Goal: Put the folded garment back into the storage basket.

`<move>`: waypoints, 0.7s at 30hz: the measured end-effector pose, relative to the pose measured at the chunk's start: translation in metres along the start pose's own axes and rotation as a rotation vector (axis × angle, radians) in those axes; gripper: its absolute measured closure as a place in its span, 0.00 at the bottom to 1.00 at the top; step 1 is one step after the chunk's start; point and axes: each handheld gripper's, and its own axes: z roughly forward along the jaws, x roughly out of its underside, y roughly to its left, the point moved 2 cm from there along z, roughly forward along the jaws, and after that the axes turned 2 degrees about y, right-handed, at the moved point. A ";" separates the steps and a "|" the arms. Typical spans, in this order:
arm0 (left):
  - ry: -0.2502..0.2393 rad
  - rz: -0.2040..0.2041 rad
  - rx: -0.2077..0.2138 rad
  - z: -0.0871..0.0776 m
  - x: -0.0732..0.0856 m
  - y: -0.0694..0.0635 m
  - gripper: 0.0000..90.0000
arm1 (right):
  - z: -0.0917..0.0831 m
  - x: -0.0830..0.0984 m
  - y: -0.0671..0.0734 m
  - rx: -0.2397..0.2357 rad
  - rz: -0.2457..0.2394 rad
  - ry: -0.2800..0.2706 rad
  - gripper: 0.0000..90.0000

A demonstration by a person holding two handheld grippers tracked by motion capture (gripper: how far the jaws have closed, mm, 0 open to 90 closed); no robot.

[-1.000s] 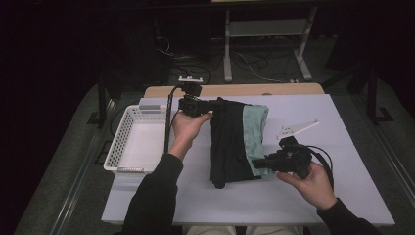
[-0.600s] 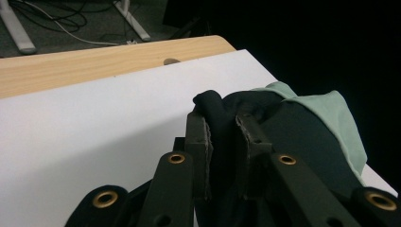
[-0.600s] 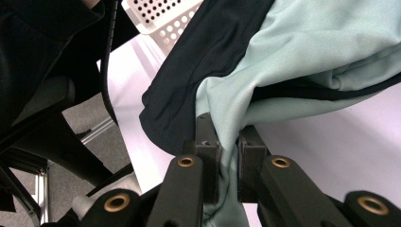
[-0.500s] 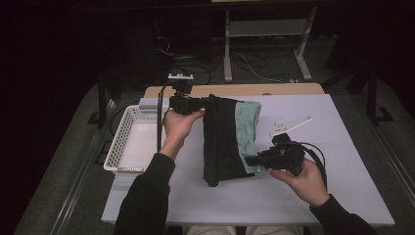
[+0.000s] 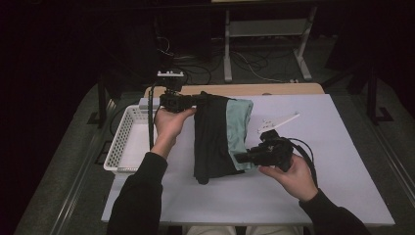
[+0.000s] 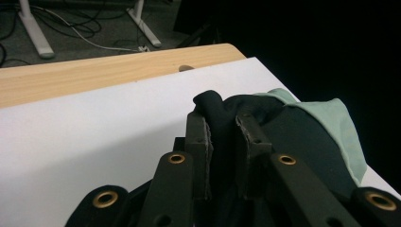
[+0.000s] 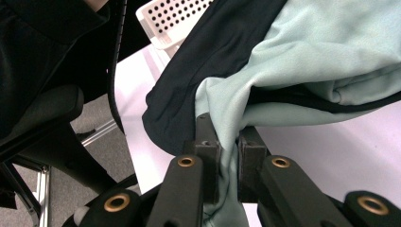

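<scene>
I have the garment (image 5: pixel 215 134) pinched at two places. My left gripper (image 5: pixel 193 100) is clamped on a bunch of black cloth (image 6: pixel 222 116) at the far corner, about 11 o'clock on the tabletop (image 5: pixel 342 161). My right gripper (image 5: pixel 241 157) is clamped on the mint edge (image 7: pixel 227 127) at the near side, about 5 o'clock from the garment's middle. In both gripper views the cloth fills the gap between the pads, so neither grip looks thin.

The garment lies folded lengthwise near the tabletop's centre, black layer on top, mint layer (image 5: pixel 238 129) showing along its right side. The basket (image 5: pixel 128 142) stands just beside it at 9 o'clock, and a white hanger (image 5: pixel 278 121) lies at 2 o'clock, apart from the cloth.

My reading is that I am carrying the folded piece toward the basket. To do that well I should move both hands together at one pace, so the span between the grips stays taut enough to keep the fold but not so tight that it slips from the pads. I would lift enough for the near hem to clear the basket rim, keep the grips level with each other, and release only once the cloth rests inside. The main risk is the loose lower layer sagging and opening the fold.
</scene>
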 end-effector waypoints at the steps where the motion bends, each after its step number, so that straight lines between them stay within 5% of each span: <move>1: -0.001 -0.002 -0.001 -0.002 0.000 0.001 0.85 | 0.001 -0.001 0.000 -0.002 -0.004 -0.003 0.91; 21: -0.017 -0.003 -0.027 -0.033 -0.017 0.011 0.85 | 0.011 -0.028 0.010 -0.017 -0.040 -0.024 0.91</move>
